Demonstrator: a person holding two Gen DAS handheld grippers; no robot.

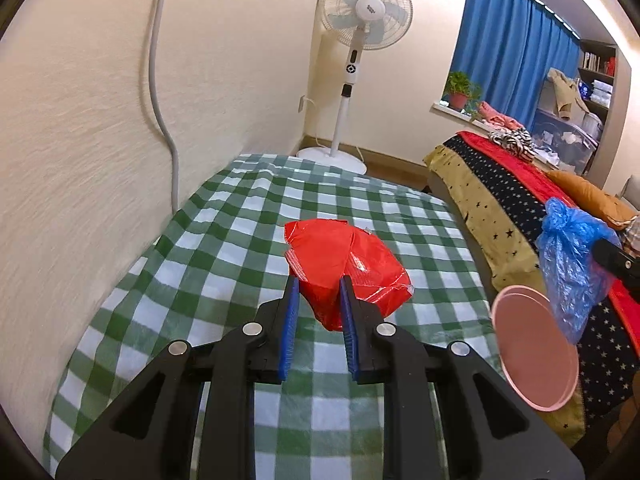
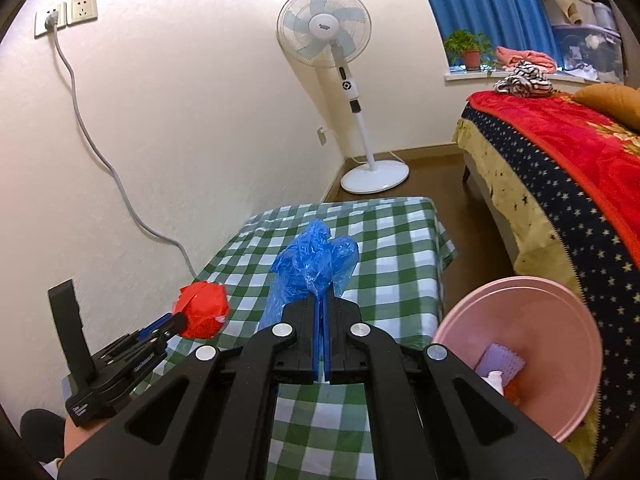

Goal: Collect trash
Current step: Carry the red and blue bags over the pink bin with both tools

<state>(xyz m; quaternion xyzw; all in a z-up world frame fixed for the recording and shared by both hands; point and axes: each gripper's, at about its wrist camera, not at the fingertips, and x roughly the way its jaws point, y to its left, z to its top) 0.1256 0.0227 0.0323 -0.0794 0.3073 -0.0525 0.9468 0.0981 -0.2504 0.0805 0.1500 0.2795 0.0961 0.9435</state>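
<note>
Red trash: a crumpled red plastic wrapper (image 1: 348,264) sits mid-frame in the left wrist view, above the checked cloth.
Left gripper (image 1: 319,294): jaws pinching the red wrapper's lower end.
Blue trash: a crumpled blue plastic bag (image 2: 312,266), centre of the right wrist view.
Right gripper (image 2: 323,304): jaws pressed together on the blue bag.
Bin: round pink plastic basin (image 2: 560,308), lower right, just beside the green-and-white checked tablecloth (image 2: 384,240), with scraps inside.
Background: white standing fan (image 2: 324,26), upper centre.

Ahead of the claw we see a standing fan (image 2: 325,36) by the wall; right of it, a potted plant (image 2: 469,50) and a bed (image 2: 568,168).
</note>
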